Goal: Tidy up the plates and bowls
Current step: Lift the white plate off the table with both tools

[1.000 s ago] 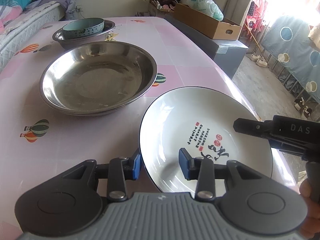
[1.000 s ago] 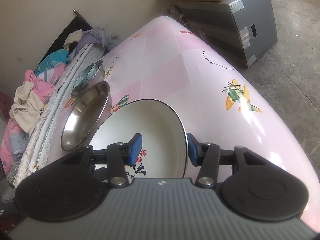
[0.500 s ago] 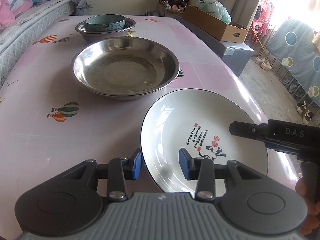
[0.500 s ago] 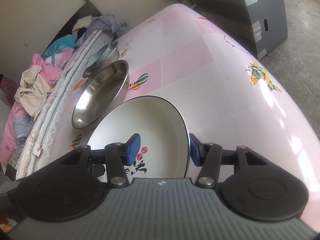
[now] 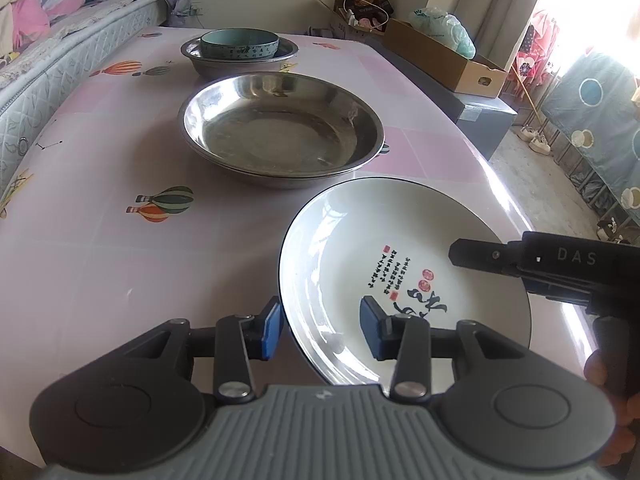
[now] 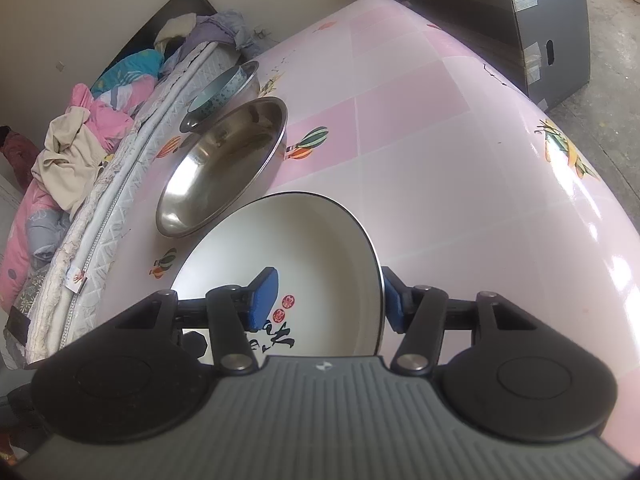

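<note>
A white plate point(image 5: 400, 256) with a dark rim and black and red characters is tilted above the pink table. My left gripper point(image 5: 322, 330) is open, its blue pads straddling the plate's near left rim. My right gripper point(image 6: 326, 300) is also open, straddling the plate's right rim point(image 6: 376, 280); it shows in the left wrist view point(image 5: 520, 258) over the plate's right side. A large steel basin point(image 5: 280, 128) sits beyond the plate. Farther back a teal bowl point(image 5: 239, 43) rests inside a smaller steel bowl point(image 5: 240, 62).
The pink table point(image 5: 100, 240) has balloon prints. A mattress with clothes point(image 5: 60, 32) runs along its left side. A grey cabinet point(image 5: 480, 116) with an open cardboard box point(image 5: 440, 60) stands to the right. The table's right edge point(image 5: 516, 208) drops to the floor.
Both grippers and the plate have shifted right and back from the steel basin, which now sits farther left in the left wrist view. The jaws stay the same.
</note>
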